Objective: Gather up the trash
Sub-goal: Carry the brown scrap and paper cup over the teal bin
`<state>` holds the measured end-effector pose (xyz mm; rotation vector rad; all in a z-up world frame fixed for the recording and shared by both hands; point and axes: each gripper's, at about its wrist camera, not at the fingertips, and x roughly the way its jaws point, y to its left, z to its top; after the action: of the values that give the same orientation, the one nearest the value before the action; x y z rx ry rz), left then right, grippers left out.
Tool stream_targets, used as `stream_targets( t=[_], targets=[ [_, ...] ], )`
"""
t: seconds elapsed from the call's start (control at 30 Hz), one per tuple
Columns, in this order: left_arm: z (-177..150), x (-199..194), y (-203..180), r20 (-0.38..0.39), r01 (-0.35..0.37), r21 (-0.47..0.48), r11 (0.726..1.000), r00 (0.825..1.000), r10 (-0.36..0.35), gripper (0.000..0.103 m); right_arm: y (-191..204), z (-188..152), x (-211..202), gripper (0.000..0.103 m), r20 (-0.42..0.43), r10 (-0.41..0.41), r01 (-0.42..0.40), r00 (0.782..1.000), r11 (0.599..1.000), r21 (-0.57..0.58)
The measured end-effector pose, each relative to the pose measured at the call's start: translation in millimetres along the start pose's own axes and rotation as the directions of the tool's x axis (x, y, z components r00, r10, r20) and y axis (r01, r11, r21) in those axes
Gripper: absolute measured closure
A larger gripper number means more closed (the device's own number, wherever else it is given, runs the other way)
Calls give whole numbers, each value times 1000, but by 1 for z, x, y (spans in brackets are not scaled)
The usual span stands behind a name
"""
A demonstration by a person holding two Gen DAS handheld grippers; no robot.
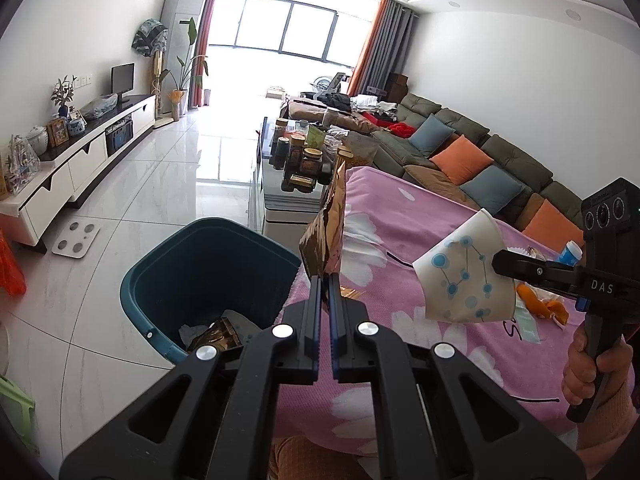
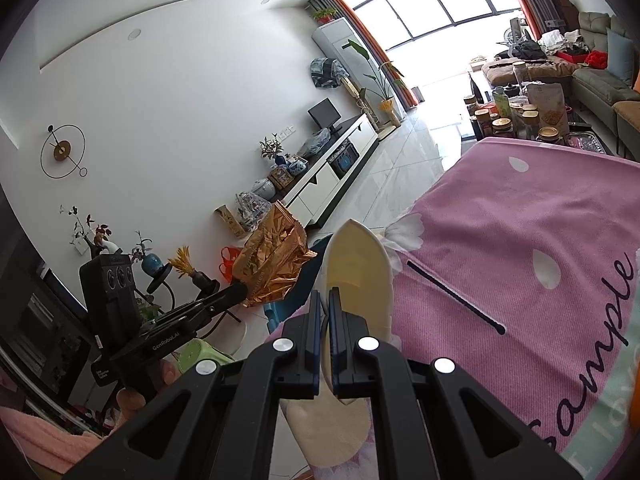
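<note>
— Gold foil, crumpled: that is what the left gripper (image 1: 326,280) has its fingers (image 1: 315,312) pinched on, nearly closed around the lower edge of the wrapper (image 1: 326,228), which stands up from the tips.

— And the other one?

— The right gripper (image 2: 325,294) is closed tight on a flattened paper cup (image 2: 358,272). From its own camera only the cream inside of the cup shows, pressed between the fingers (image 2: 338,320); from the left camera the outside is white with blue dots joined by lines (image 1: 460,276), held in the air above the pink cloth.

— Where does the wrapper sit relative to the bin?

— It is held up at the left edge of the desk (image 1: 420,216), which is covered by a pink flowered cloth. The blue bin (image 1: 160,264) stands on the tiled floor just beside that edge, below and to the left of the wrapper. Inside the bin lie another gold-brown packet (image 1: 218,338) and some pale crumpled paper.

— Anything left on the cloth?

— Orange peel (image 1: 540,304) lies past the cup, near the right gripper's handle, with a small blue and white bottle (image 1: 570,252) behind it. A hand (image 1: 588,368) in a pink sleeve grips that handle.

— Beyond the desk?

— A glass coffee table (image 1: 280,196) crowded with jars, and a green sofa (image 1: 480,152) with orange and blue cushions.
</note>
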<state>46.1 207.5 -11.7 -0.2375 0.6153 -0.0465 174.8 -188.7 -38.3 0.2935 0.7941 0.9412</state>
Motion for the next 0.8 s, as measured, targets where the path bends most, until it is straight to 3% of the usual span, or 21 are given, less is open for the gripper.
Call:
stream_targets(
  t=[0.8],
  targets=[
    [-4,0,17,-2,-69,-29,997,998,69,99,22,10,30,100,-38,34,-35,999,999,-22]
  ],
)
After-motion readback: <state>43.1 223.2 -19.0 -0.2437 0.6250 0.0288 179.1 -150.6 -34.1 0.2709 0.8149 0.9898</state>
